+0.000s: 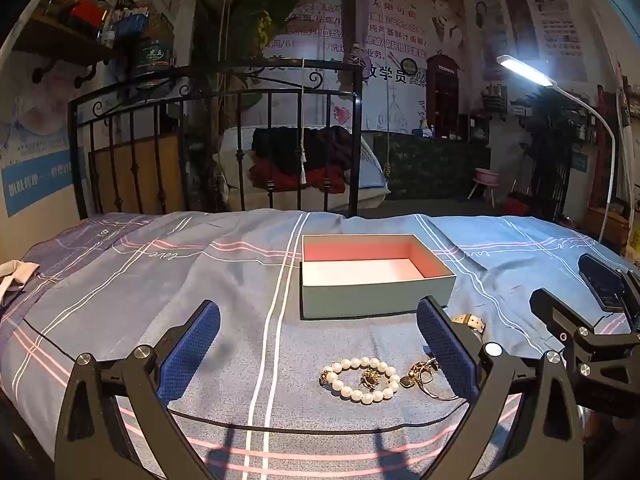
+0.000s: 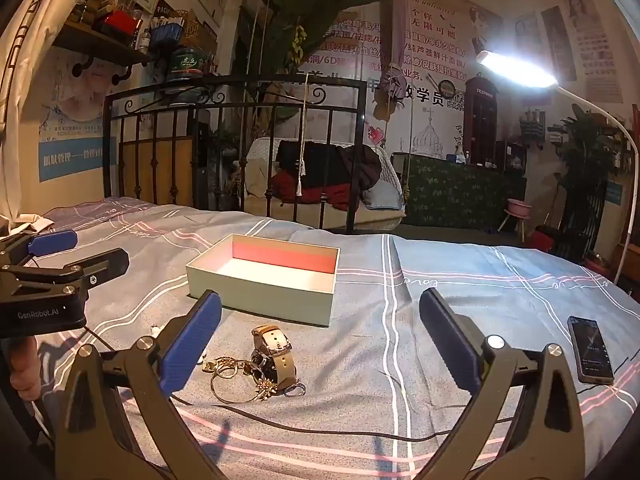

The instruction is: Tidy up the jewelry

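Blue pads [image 1: 188, 350] of the left gripper [image 1: 318, 354] fill the bottom of the left wrist view, spread wide with nothing clasped between them. Between and just beyond them, on the plaid sheet [image 1: 160, 300] of the bed, lies a pearl bracelet [image 1: 362, 380] in a closed ring, with a small gold piece [image 1: 370, 378] inside it. Touching the ring's right side is a tangle of gold jewelry [image 1: 422, 374], partly hidden by the right pad. A watch [image 1: 472, 324] peeks out behind that pad. Further on, toward the foot rail, stands an open box [image 1: 376, 276] (pale outside, pink inside walls, white floor), with nothing visible in it. At the bed's right edge the right gripper [image 1: 584, 296] shows from the side.

From the right wrist view, the right gripper [image 2: 320, 350] is likewise spread wide and grasps nothing. Between its pads, nearer the left one, the watch [image 2: 276, 354] lies curled on its strap, touching the gold jewelry [image 2: 236, 376], which includes a thin bangle; the finer pieces are too small to sort out, possibly earrings or charms. The box [image 2: 264, 280] sits beyond them, apart from the pile. A phone [image 2: 590, 354] lies face up near the right edge, its screen lit. A dark cable [image 2: 320, 428] runs across the sheet close to the camera. The left gripper [image 2: 86, 252] reaches in at the left, jaws apart, with a hand [image 2: 22, 372] below it.
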Demonstrator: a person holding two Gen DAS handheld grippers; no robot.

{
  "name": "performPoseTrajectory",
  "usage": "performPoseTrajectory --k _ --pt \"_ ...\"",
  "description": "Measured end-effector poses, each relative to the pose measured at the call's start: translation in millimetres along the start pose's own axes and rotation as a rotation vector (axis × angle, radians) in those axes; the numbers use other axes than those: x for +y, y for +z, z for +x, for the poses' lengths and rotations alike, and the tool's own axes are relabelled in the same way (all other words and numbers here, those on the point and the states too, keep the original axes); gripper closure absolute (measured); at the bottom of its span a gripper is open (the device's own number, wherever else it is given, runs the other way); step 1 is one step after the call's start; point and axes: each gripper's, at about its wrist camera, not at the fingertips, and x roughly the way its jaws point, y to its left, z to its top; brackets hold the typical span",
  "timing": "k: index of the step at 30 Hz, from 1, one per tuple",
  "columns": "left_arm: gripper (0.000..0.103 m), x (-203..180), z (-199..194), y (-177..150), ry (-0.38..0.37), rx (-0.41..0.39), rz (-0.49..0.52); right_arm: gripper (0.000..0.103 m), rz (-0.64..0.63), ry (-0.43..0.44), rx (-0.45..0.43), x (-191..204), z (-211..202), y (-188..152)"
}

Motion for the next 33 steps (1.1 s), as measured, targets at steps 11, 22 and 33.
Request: performPoseTrajectory --k 11,22,33 --pt "0.007 3 8 -3 -0.008 0.008 -0.002 0.006 0.013 0.002 0.001 -3 3 -3" --pt "0.007 2 5 -4 -0.002 0.017 -0.002 0.006 0.025 0.006 0.000 -2 -1 0" --pt "0.007 -1 5 -4 -0.017 0.004 0.013 0.006 0.038 0.006 0.009 -6 3 1"
